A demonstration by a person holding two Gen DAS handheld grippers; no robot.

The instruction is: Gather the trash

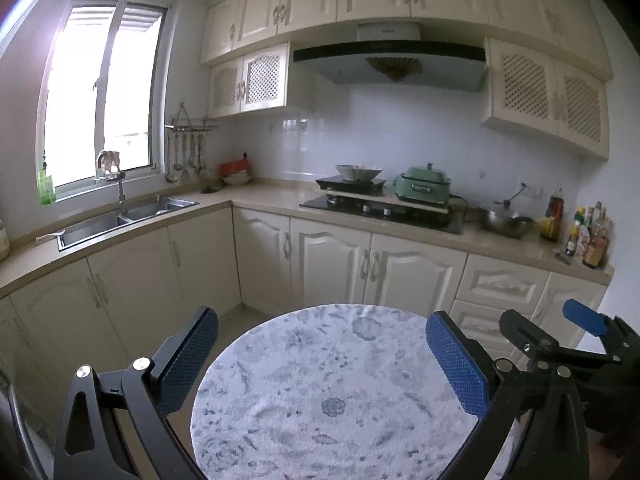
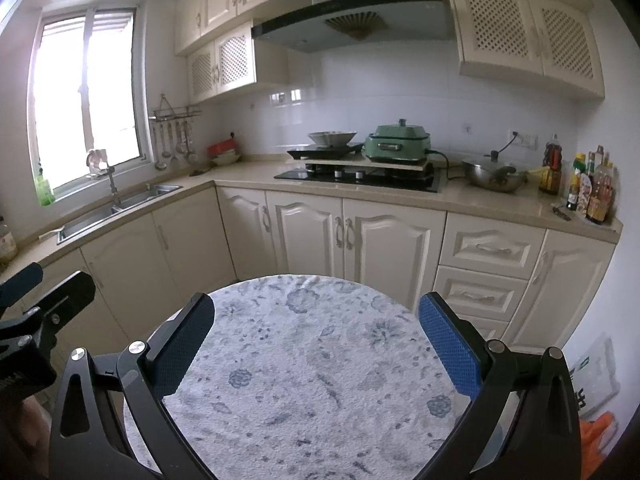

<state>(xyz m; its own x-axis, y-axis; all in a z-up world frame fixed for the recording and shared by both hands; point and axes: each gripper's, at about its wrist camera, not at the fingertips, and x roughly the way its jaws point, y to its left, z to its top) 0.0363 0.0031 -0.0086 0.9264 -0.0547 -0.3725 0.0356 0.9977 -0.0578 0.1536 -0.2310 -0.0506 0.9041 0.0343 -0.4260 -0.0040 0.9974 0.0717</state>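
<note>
Trash is not identifiable in either view; nothing that reads plainly as litter is seen on the round table [image 2: 304,360], whose patterned cloth lies bare between both sets of fingers; some paper or packaging and an orange item are glimpsed low at the right edge of the right wrist view, too blurred to be named; left gripper [image 1: 322,364] is held over the near part of the table, fingers wide apart, nothing between them; right gripper [image 2: 316,354] is held likewise, fingers spread, nothing gripped; both are poised side by side, each partly visible in the other's view; step in hand is judged to be search, not pickup; a slow sweep of both cameras is advised, starting with the floor beside the table, then the counter [image 2: 500,204]; bottles [image 2: 592,192], wok [image 2: 494,176], green cooker [image 2: 398,144] and sink [image 1: 128,216] should be left untouched, being kitchenware rather than waste; fingers should be kept open until a target is centred between them; approach should be made low and level, so thin scraps are pinched rather than pushed away.
</note>
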